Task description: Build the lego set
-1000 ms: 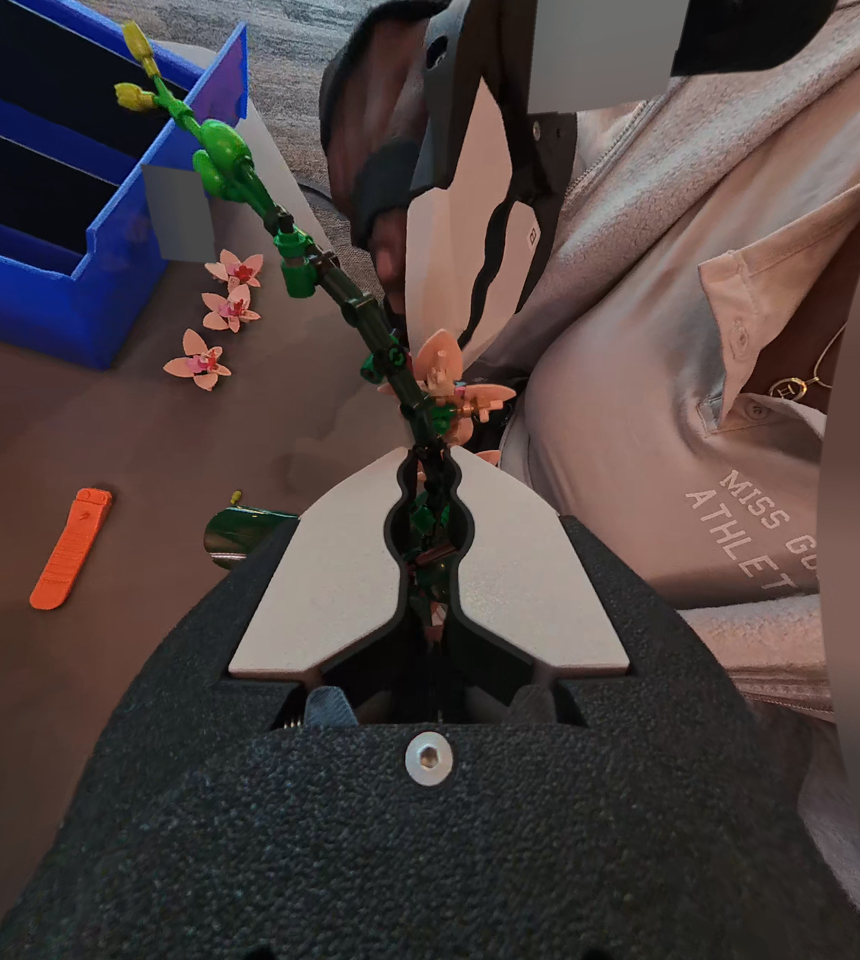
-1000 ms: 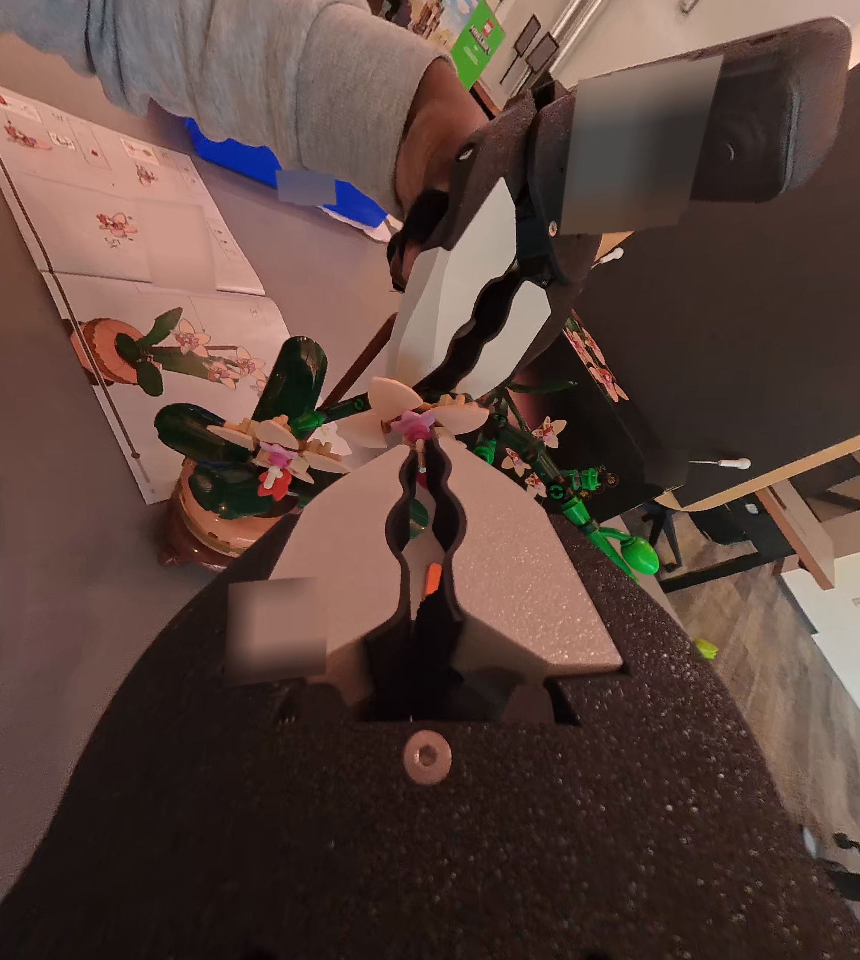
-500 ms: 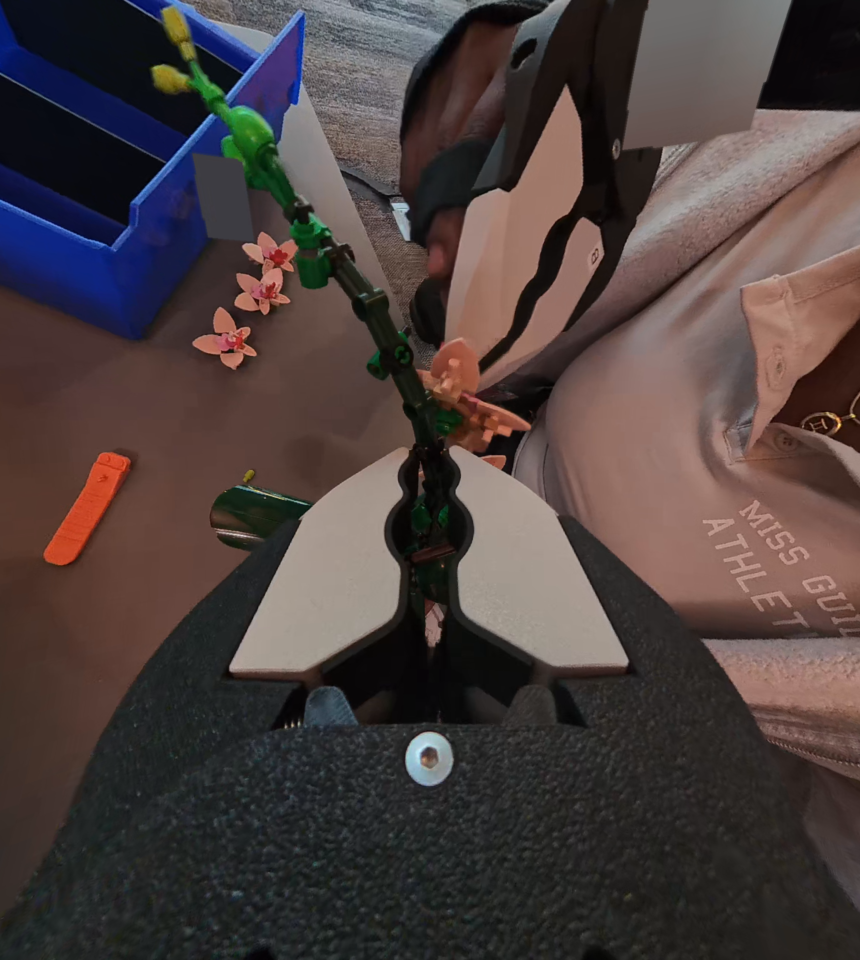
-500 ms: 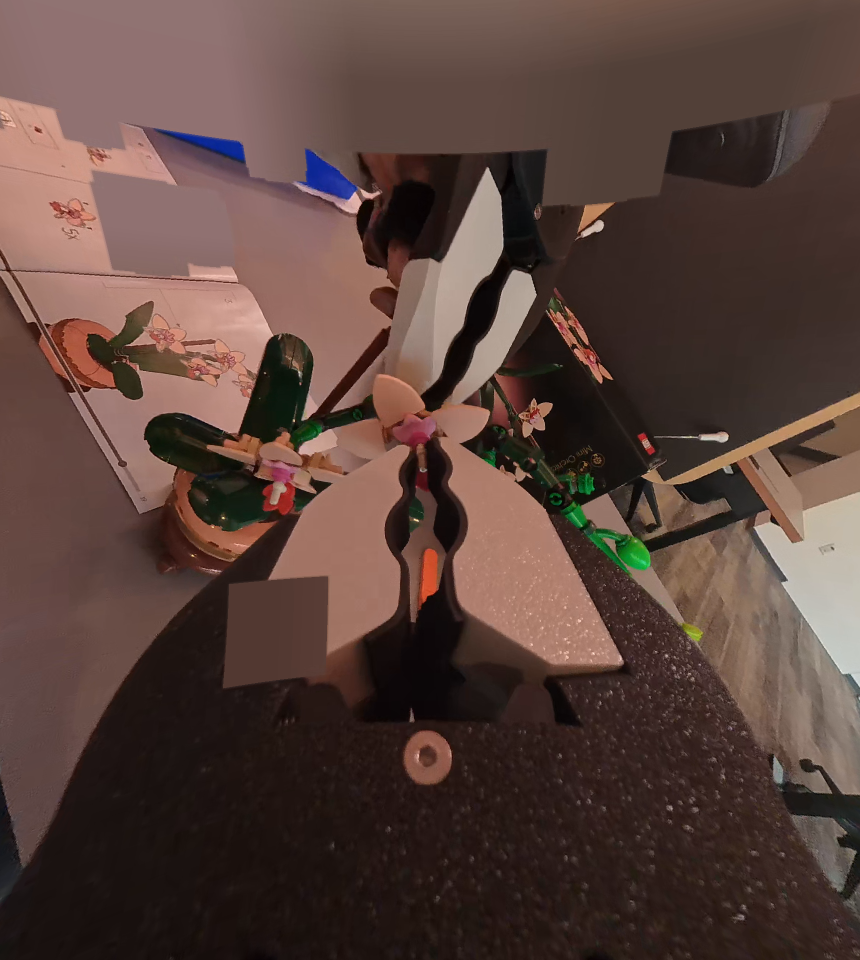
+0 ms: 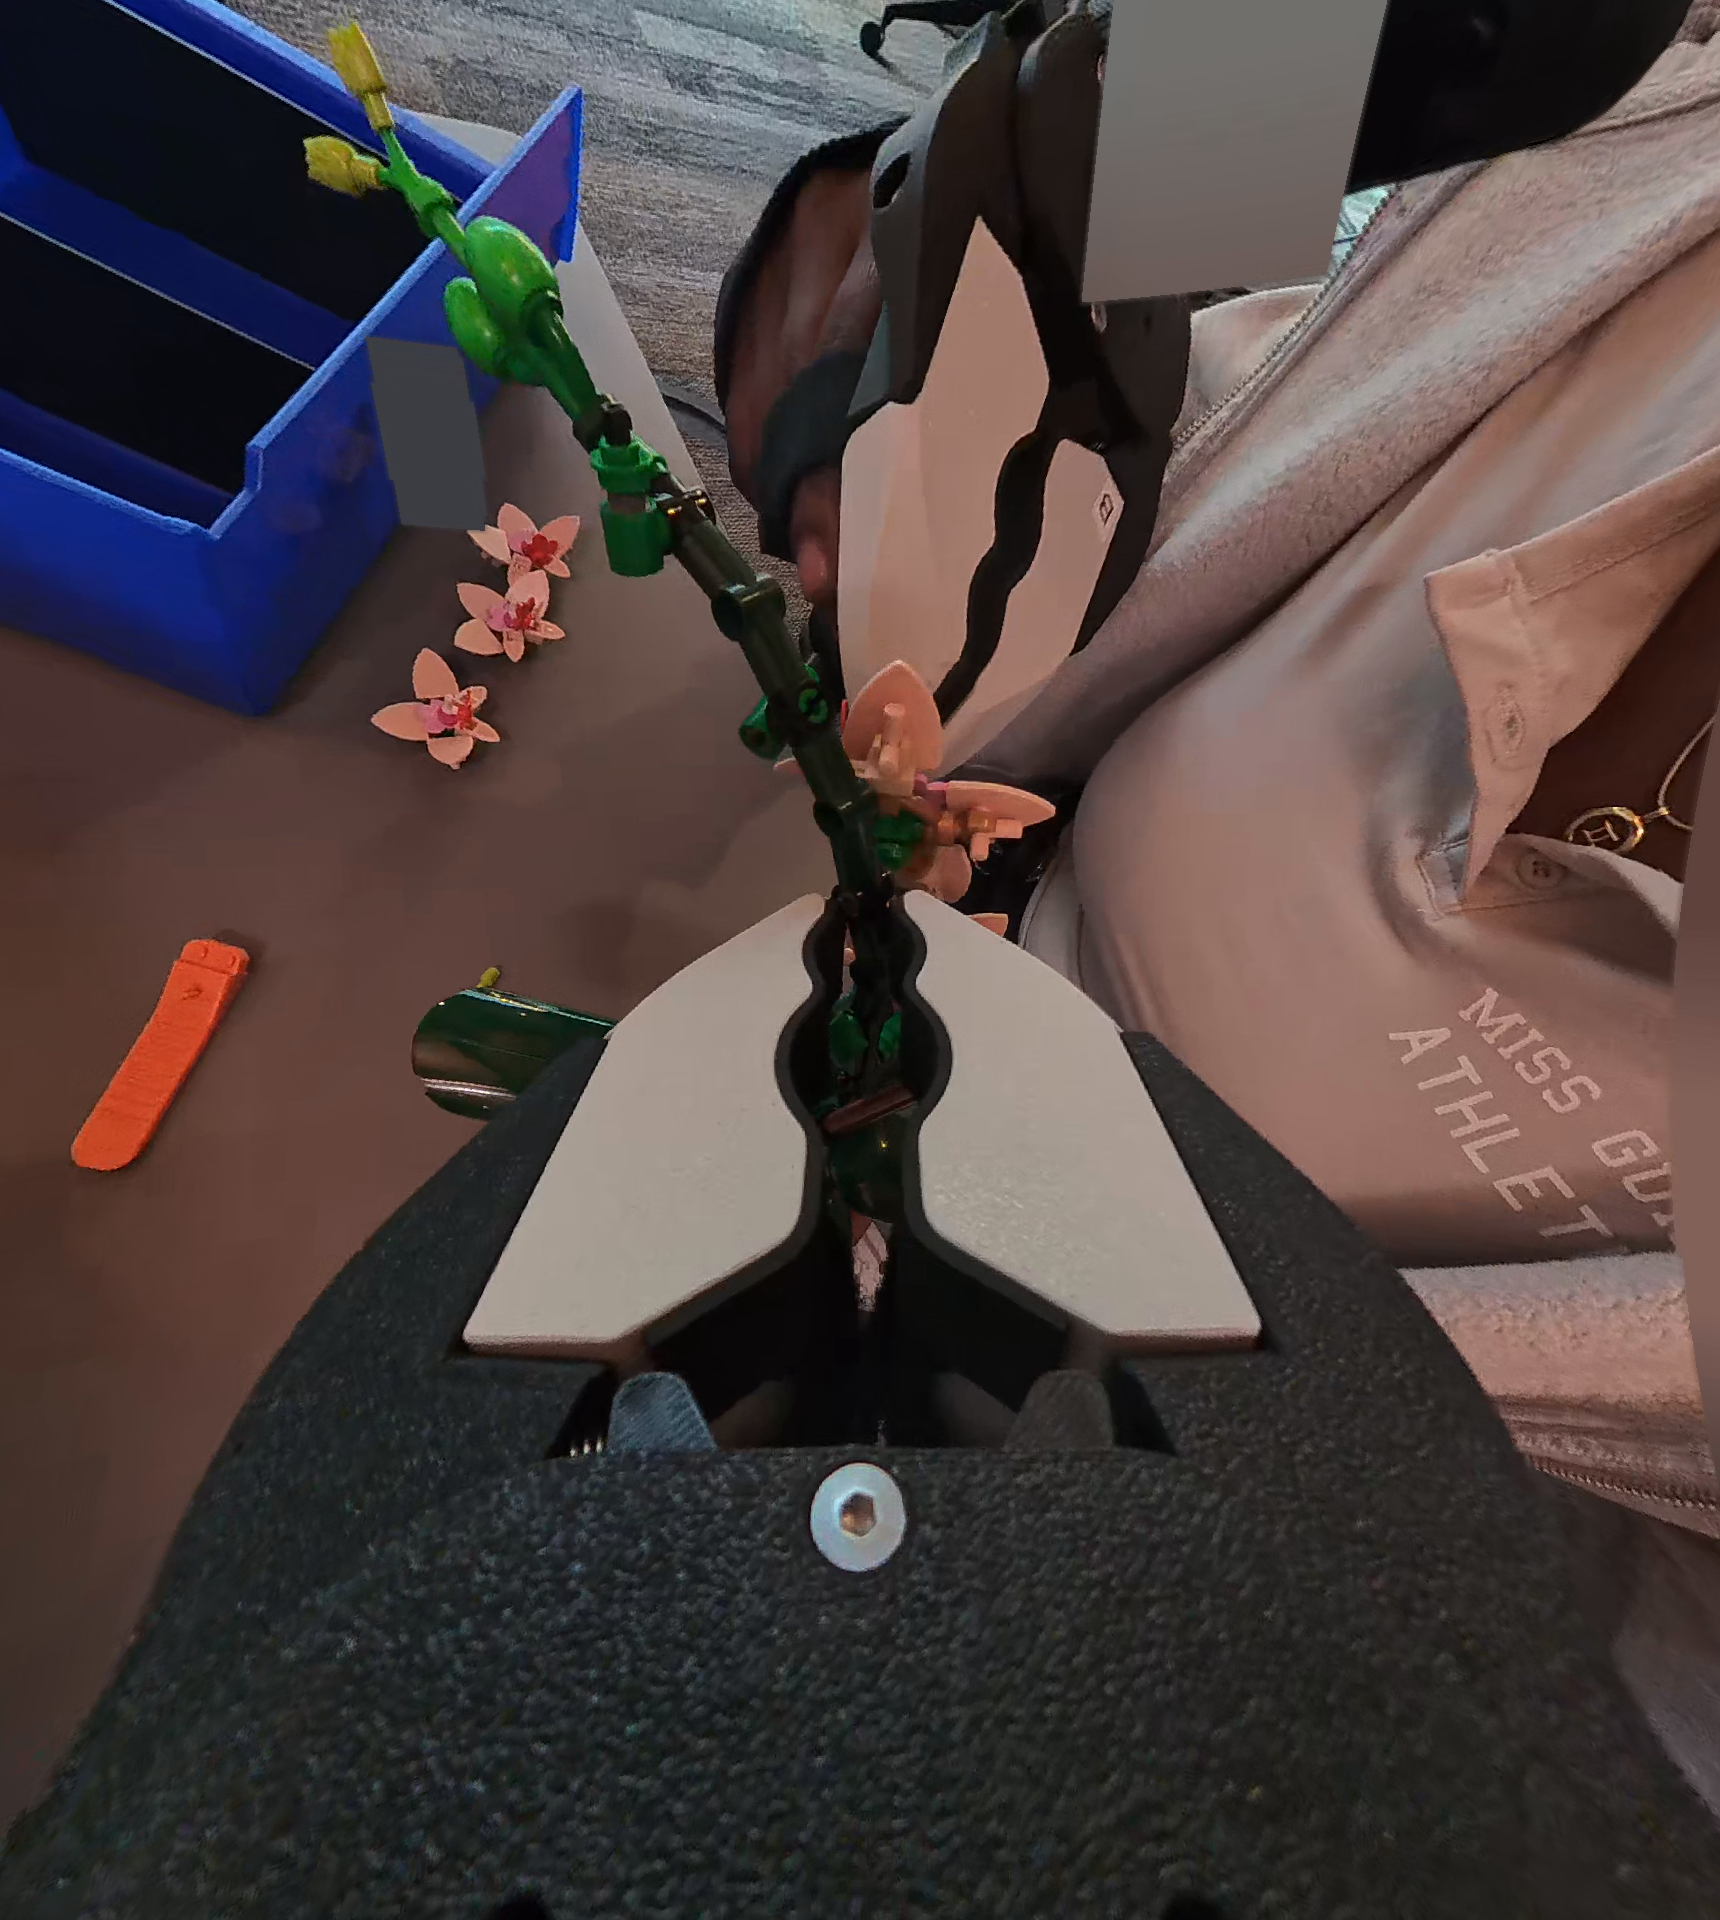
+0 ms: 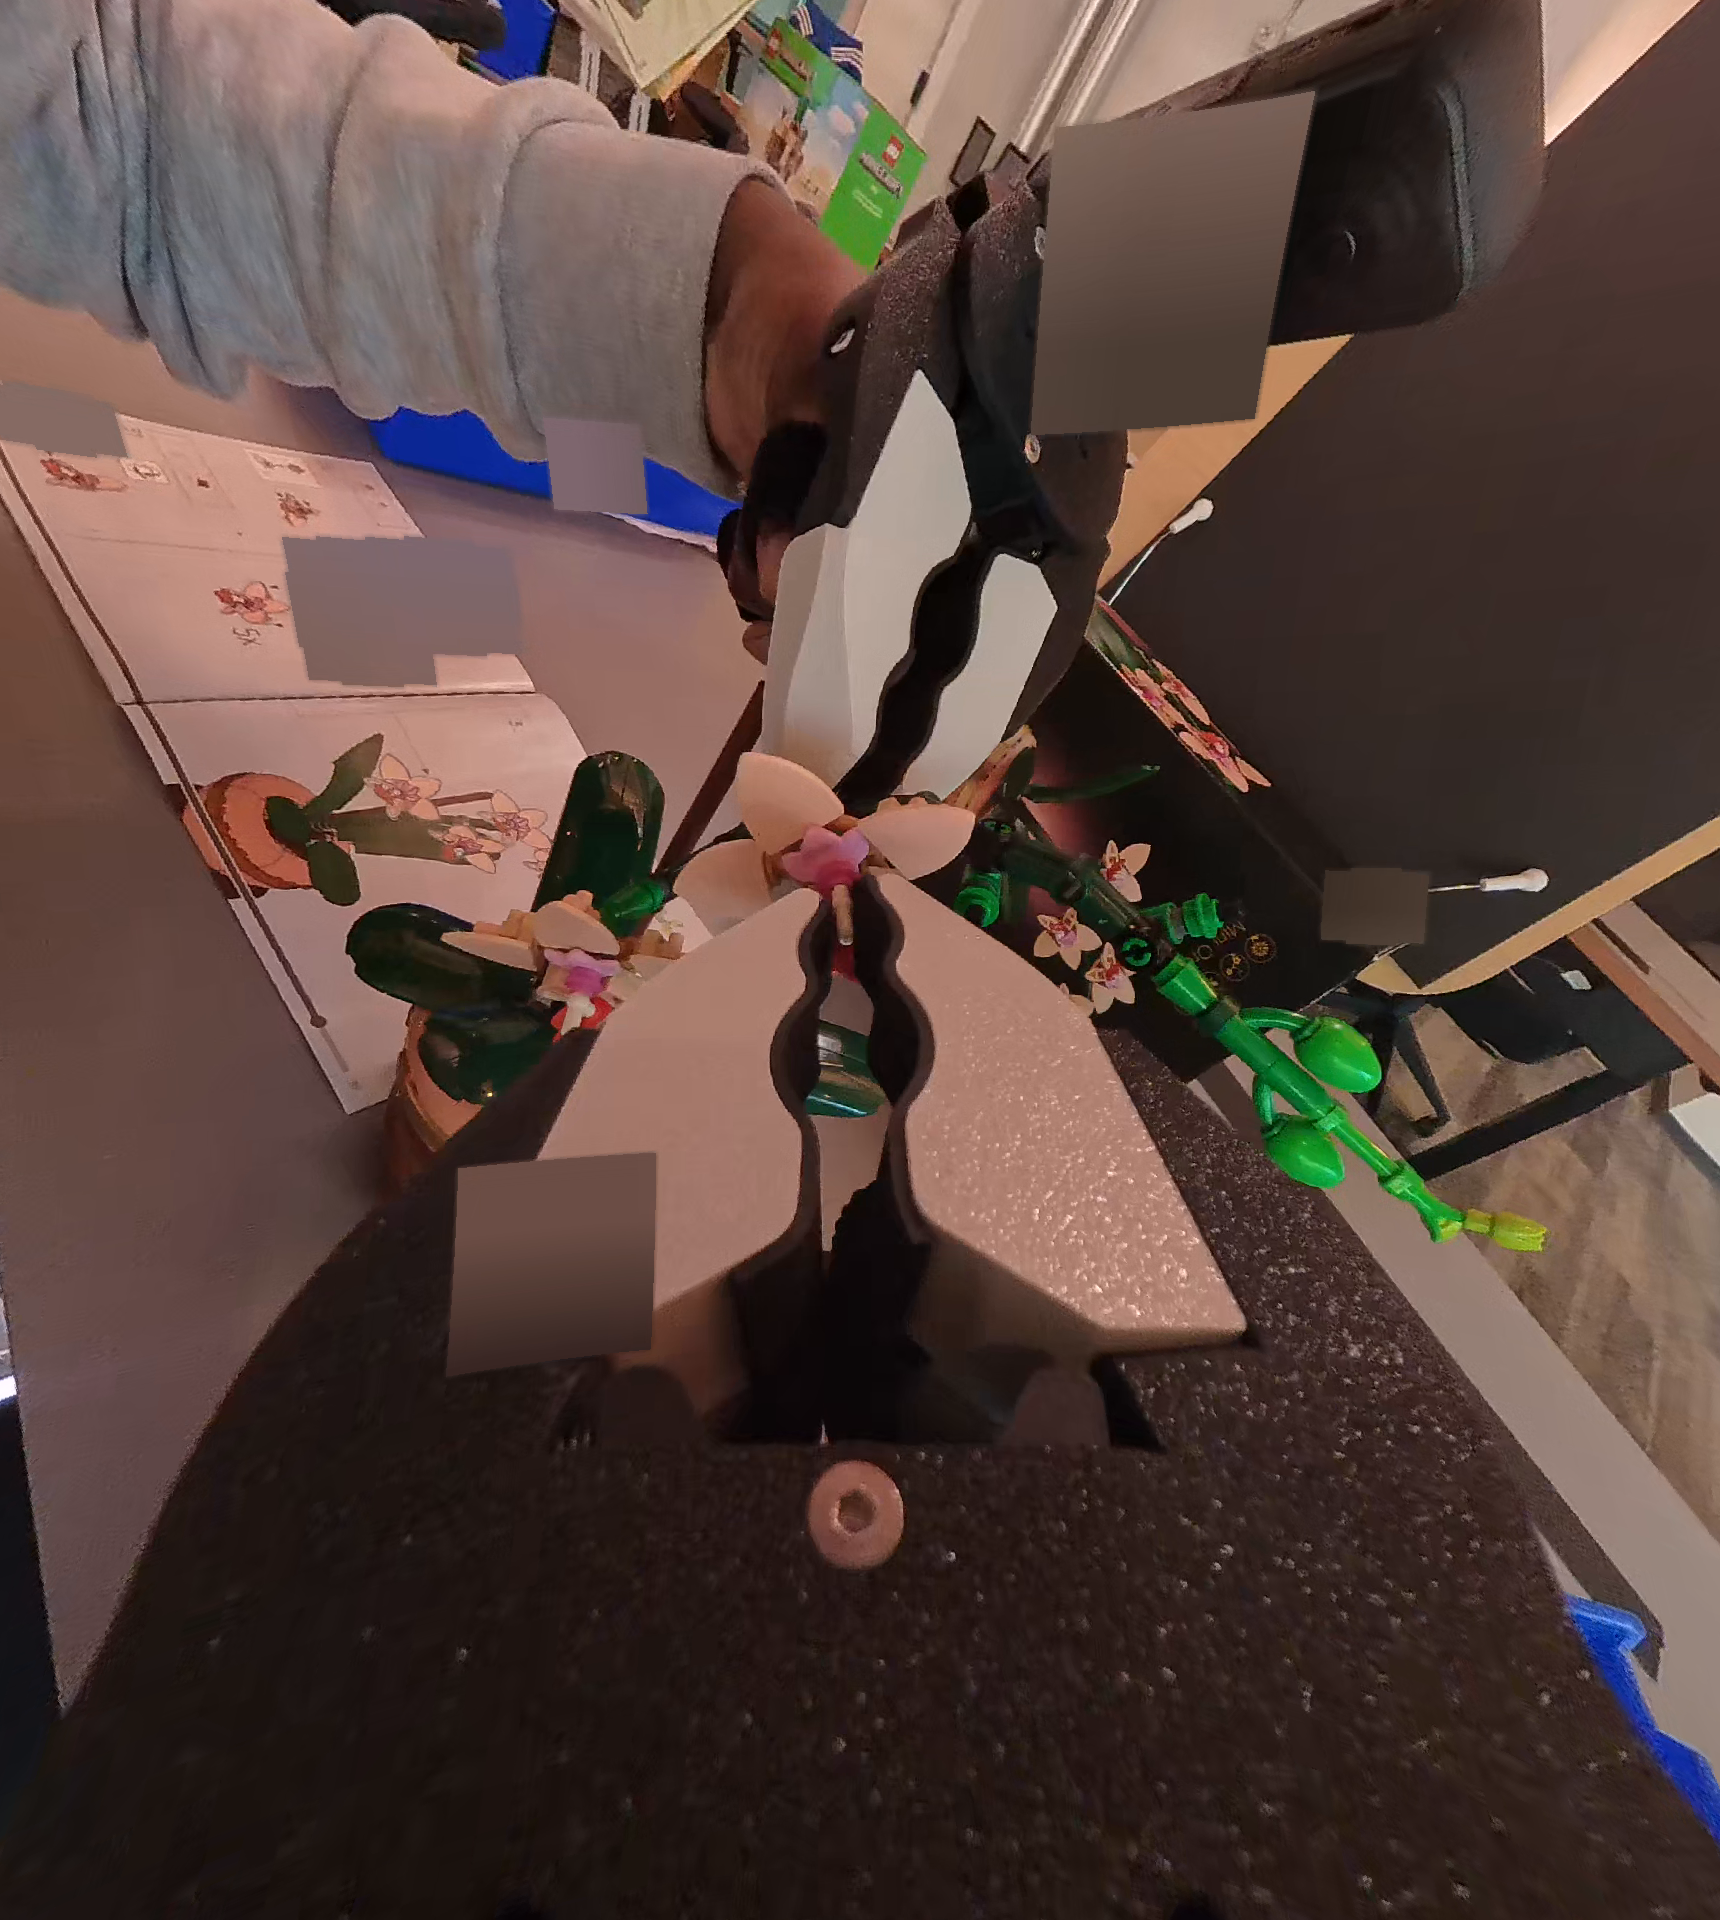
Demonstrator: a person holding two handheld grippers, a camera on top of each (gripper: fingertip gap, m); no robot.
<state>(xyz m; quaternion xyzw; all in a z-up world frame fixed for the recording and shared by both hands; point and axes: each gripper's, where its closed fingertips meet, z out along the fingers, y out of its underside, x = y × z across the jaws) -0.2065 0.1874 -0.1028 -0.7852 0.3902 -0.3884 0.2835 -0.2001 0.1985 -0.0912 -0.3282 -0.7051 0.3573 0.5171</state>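
Left wrist view: mounted just behind the left tool [image 5: 861, 914], close up, looking along its fingers and down across the desk [image 5: 212, 831] toward a blue bin [image 5: 160, 499] and the person's torso. Right wrist view: mounted just behind the right tool [image 6: 851, 894], facing the opposite way, over an open instruction booklet [image 6: 264, 644]. Shared by both: the green flower stem [image 5: 690, 540] [image 6: 1251, 1029], the white flower [image 5: 897, 769] [image 6: 825, 831], and each opposite tool.
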